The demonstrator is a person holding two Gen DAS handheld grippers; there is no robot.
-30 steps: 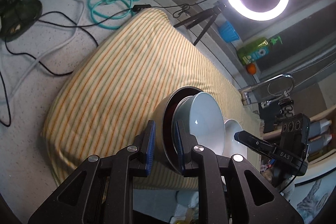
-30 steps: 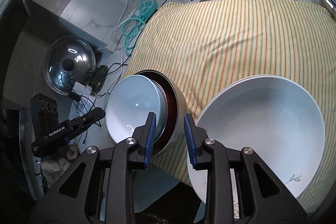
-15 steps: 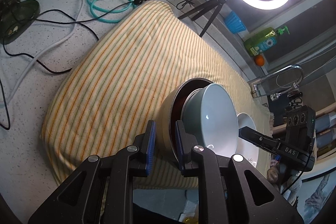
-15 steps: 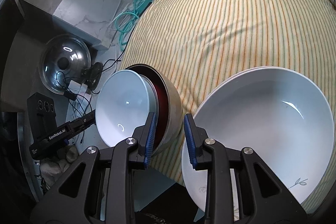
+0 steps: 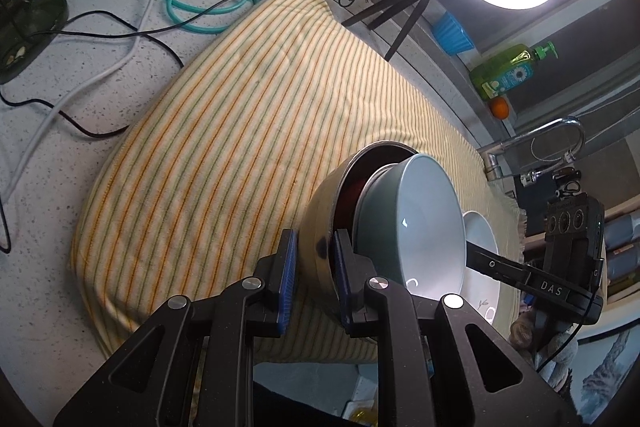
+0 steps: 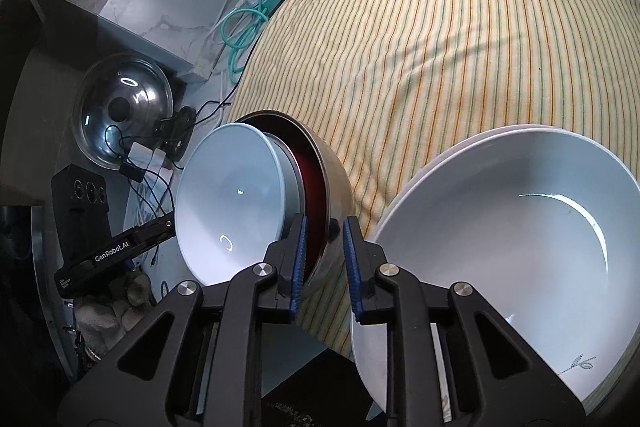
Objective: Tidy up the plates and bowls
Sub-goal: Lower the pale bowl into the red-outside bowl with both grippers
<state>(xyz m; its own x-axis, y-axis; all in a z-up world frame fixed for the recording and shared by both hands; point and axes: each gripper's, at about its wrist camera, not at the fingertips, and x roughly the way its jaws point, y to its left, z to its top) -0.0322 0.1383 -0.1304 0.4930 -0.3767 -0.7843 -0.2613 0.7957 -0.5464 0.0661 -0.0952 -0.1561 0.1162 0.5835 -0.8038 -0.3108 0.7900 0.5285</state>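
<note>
Bowls, nested and tipped on their side above the near edge of the striped cloth (image 5: 224, 131): a steel bowl (image 5: 320, 223) with a dark red inside, and a grey-blue bowl (image 5: 416, 219) sitting loose in its mouth. Left gripper (image 5: 314, 267) pinching the steel bowl's wall, one blue pad outside, the other inside the rim. Right gripper (image 6: 325, 259) just beside the white plates (image 6: 500, 227), jaws closing to a narrow gap, with only cloth and the steel bowl's wall showing through it and nothing plainly pinched (plate rim hidden behind one finger, so contact there impossible to tell). Probably the step of bringing the nested pair level and setting it down. For doing it well: hold the left pinch firm on the thin steel wall, roll the mouth upward before lowering so the loose inner bowl cannot slide out, lower onto the cloth well inside its edge, and keep clear of the plates, which overhang the cloth's near edge in the right wrist view. Count: one steel bowl, one grey-blue bowl, and what looks like two white plates stacked, judging by a doubled rim. Two grippers.
</note>
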